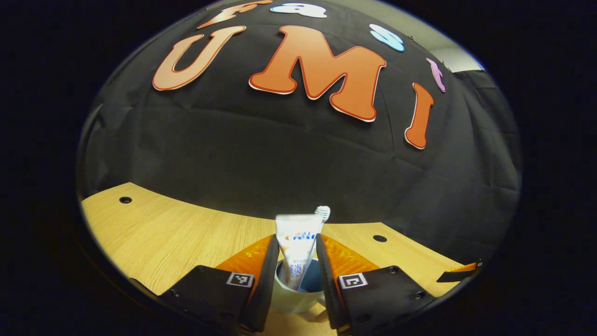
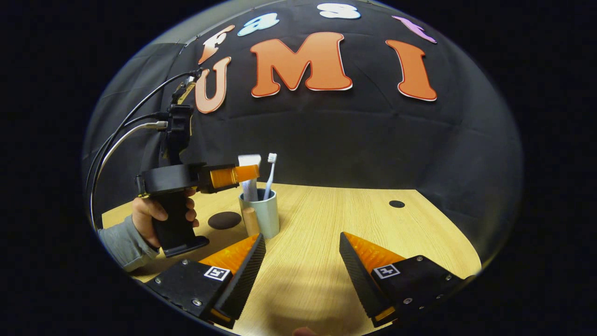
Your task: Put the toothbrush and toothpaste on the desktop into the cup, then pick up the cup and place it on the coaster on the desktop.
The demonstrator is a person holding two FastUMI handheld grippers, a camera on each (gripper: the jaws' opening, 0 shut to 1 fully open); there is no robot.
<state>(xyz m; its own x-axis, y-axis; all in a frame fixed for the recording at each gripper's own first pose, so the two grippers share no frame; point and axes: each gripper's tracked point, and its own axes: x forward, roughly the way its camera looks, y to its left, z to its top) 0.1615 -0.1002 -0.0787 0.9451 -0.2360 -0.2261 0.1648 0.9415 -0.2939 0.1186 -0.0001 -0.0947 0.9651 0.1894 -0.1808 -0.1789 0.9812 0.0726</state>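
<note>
A pale cup (image 2: 267, 215) with a tan handle stands on the wooden desktop (image 2: 326, 219). The white toothpaste (image 2: 248, 161) and a white toothbrush (image 2: 270, 170) stand upright in it. My left gripper (image 1: 297, 238) is level with the tube's upper part, and both fingers touch the edges of the toothpaste (image 1: 296, 242). Below the fingers is the cup (image 1: 298, 301), and behind the tube the toothbrush (image 1: 322, 212) head sticks up. A hand holds this left gripper (image 2: 242, 173) above the cup. My right gripper (image 2: 302, 238) hovers open over the desktop, to the right of and nearer than the cup, with nothing between its fingers.
A dark round coaster (image 2: 225, 220) lies on the desktop just left of the cup, near the hand (image 2: 149, 210) and grey sleeve. Small round holes (image 2: 397, 204) are set in the tabletop. Cables (image 2: 121, 135) run up from the left gripper. The black cloth wall closes off the back.
</note>
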